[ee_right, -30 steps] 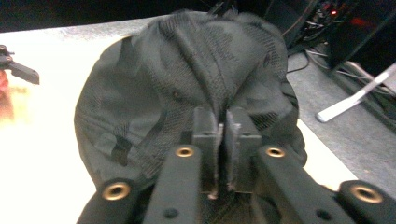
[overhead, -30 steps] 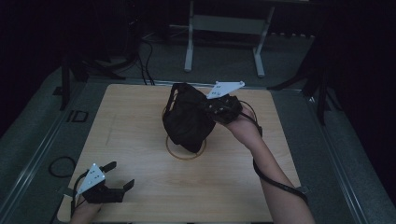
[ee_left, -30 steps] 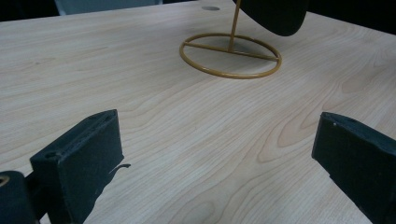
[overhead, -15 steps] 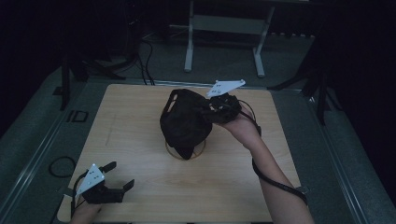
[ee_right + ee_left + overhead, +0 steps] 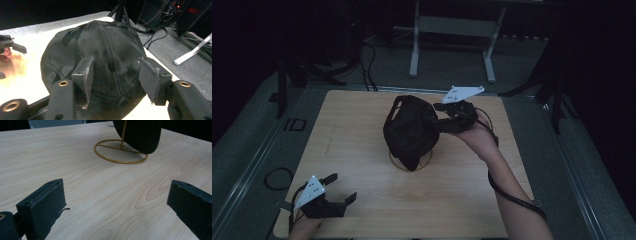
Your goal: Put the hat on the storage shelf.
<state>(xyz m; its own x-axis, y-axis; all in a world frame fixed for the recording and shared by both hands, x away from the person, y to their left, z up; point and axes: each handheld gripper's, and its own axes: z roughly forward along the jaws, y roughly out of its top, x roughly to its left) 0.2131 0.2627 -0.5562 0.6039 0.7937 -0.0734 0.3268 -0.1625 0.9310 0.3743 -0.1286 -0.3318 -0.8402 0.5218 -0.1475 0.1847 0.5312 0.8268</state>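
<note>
A black mesh cap (image 5: 411, 127) hangs over a gold wire stand (image 5: 428, 159) in the middle of the wooden table (image 5: 352, 125). My right gripper (image 5: 437, 119) is at the cap's right side. Its jaws have just been opening; in the right gripper view (image 5: 116, 61) they stand apart on either side of the cap's crown (image 5: 100, 50), pads off the fabric. My left gripper (image 5: 344, 186) rests open at the table's front left corner. Nothing lies between its jaws (image 5: 116, 187), which face the stand's ring (image 5: 125, 162) and the cap's lower edge (image 5: 140, 132).
Beyond the table's far edge stands a grey metal frame (image 5: 452, 25) on dark carpet. A cable loop (image 5: 277, 177) lies on the floor at the left. Bare wood stretches between the left gripper and the stand.
The right gripper's jaws have spread apart and let go of the cap, which has settled a little lower on the stand. The left gripper has stayed where it was.
</note>
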